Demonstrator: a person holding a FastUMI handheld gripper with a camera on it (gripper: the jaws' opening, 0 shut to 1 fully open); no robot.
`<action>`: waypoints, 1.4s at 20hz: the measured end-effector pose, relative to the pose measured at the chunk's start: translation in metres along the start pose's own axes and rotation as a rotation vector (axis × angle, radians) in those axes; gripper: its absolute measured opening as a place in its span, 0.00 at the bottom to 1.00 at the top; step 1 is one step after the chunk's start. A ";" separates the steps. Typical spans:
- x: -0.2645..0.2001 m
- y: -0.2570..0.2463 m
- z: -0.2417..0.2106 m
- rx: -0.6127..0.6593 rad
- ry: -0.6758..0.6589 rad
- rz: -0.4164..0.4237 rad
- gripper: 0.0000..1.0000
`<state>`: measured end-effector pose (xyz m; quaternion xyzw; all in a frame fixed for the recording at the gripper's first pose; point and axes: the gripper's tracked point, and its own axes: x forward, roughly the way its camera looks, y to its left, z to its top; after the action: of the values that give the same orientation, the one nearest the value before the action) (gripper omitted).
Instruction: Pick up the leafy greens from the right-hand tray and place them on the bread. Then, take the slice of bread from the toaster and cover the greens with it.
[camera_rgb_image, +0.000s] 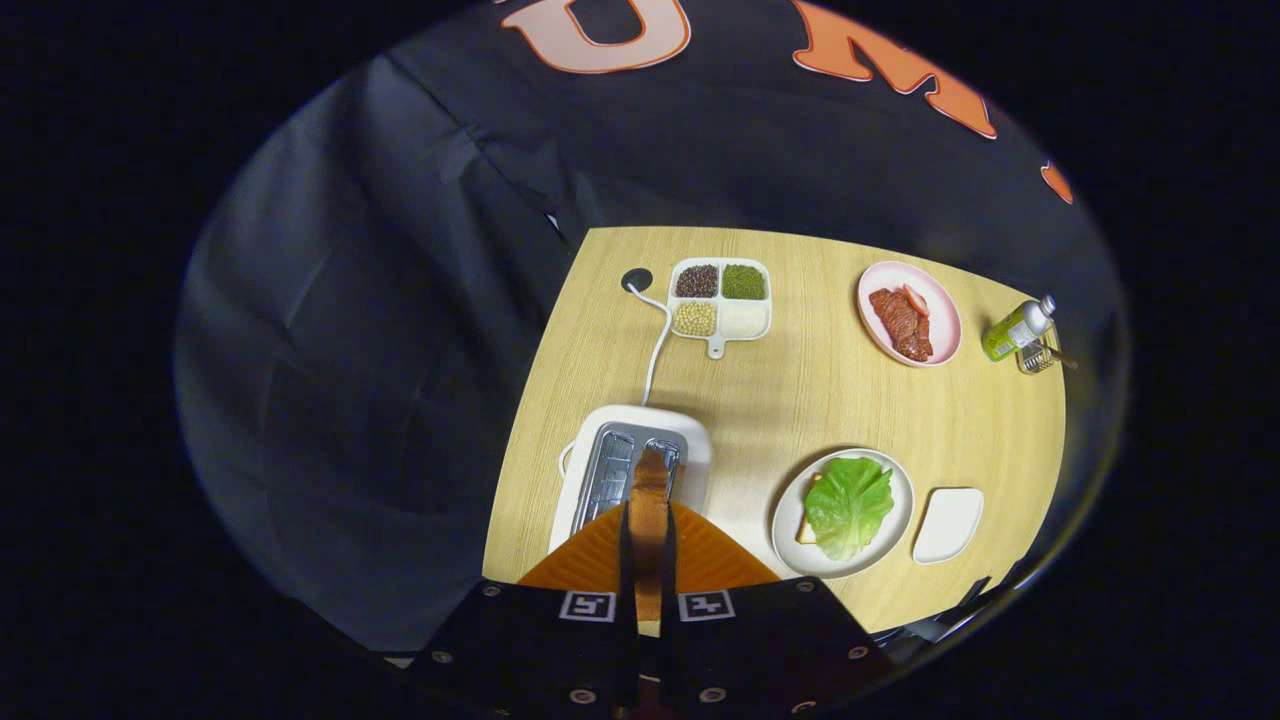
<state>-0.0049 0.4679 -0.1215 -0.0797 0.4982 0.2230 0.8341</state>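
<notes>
The gripper (649, 505) is clamping a bread slice (649, 490) edge-on above the toaster (600, 470), while the lettuce (848, 505) is lying off to its right.

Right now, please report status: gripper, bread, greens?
Gripper shut on bread slice, lifted above toaster. Greens already on bread on plate. Nothing between toaster and plate.
</notes>
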 end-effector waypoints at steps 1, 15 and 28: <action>-0.007 -0.005 0.000 0.000 -0.010 0.008 0.08; -0.009 -0.135 -0.047 0.051 -0.009 0.032 0.09; 0.074 -0.193 -0.079 0.127 0.072 0.206 0.09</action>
<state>0.0488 0.2904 -0.2420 0.0171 0.5464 0.2725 0.7917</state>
